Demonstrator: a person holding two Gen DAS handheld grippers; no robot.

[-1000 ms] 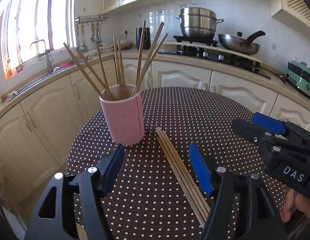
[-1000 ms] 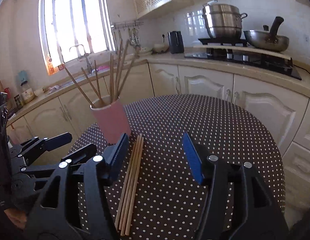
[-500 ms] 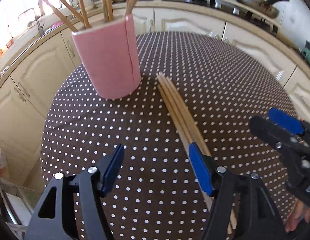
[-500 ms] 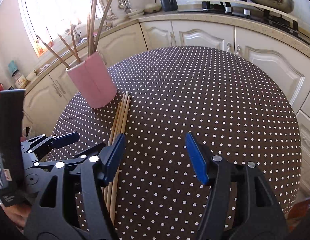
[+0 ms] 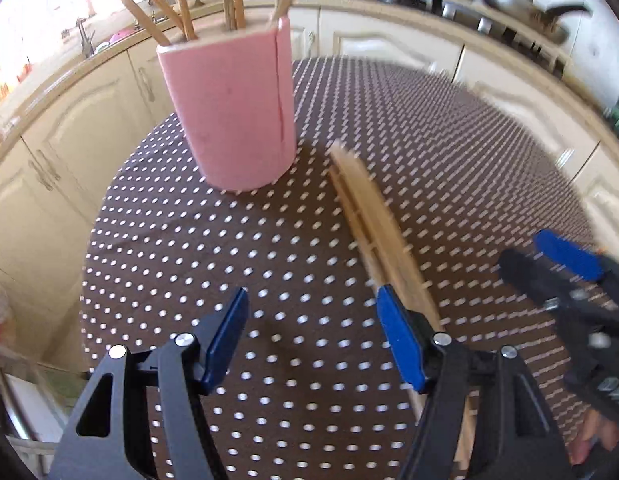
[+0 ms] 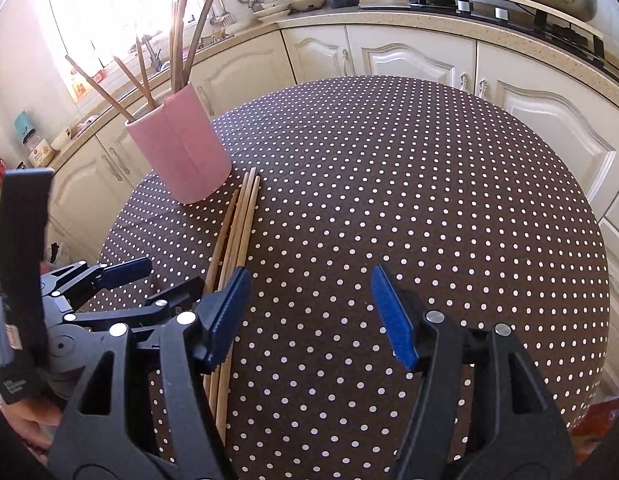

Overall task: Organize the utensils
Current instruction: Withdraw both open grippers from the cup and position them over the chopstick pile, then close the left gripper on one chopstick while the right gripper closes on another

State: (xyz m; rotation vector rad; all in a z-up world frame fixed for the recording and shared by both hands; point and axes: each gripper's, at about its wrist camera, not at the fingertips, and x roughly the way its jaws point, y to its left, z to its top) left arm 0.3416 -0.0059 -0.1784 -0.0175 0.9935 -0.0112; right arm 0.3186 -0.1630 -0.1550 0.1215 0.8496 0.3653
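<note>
Pink holder [image 5: 233, 108] stands upright on the dotted tablecloth [image 6: 389, 200], at 11 o'clock in the left wrist view, several chopsticks poking out of it. Loose chopstick bundle [image 6: 239, 224] lies flat just beside its base, running toward 6 o'clock. Left gripper [image 5: 311, 340] spread wide, its right pad over the bundle, pinching nothing. Right gripper [image 6: 309, 312] likewise spread, empty, bundle passing under its left finger.
</note>
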